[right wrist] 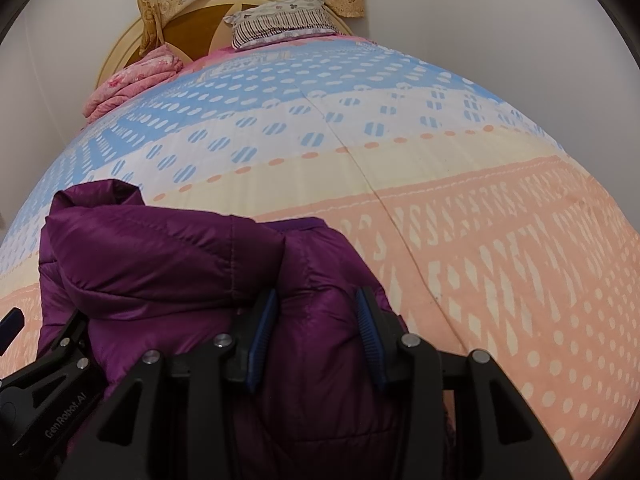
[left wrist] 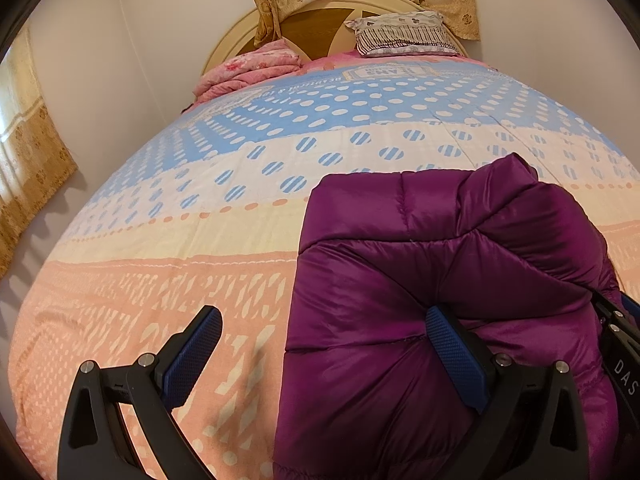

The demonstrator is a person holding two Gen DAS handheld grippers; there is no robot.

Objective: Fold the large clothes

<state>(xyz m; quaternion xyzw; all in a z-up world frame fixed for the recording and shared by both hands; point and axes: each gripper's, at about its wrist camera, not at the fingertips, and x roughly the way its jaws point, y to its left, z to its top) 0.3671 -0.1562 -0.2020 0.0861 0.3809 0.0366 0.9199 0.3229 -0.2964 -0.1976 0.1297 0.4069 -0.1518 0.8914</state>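
On the patterned bedspread [left wrist: 180,240] the purple puffer jacket [left wrist: 420,280] lay bundled lengthwise toward the headboard, the right gripper [right wrist: 316,336] clamped on its near edge, while the left gripper [left wrist: 320,356] stood spread wide, only its right finger touching the jacket.

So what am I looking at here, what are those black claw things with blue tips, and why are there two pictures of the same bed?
Those claws are two hand-held grippers; a person holds one in each hand, and each carries a wide-angle camera looking along its fingers. That lens makes the bed bulge. One picture comes from the left gripper, the other from the right gripper. On the pastel dotted bedspread lies a shiny purple quilted puffer jacket, partly folded into a bundle. The left gripper is wide open, one finger resting on the jacket, the other over the bedspread. The right gripper has puffy jacket fabric between its blue pads. At the headboard end lie a striped pillow and a folded pink floral blanket.
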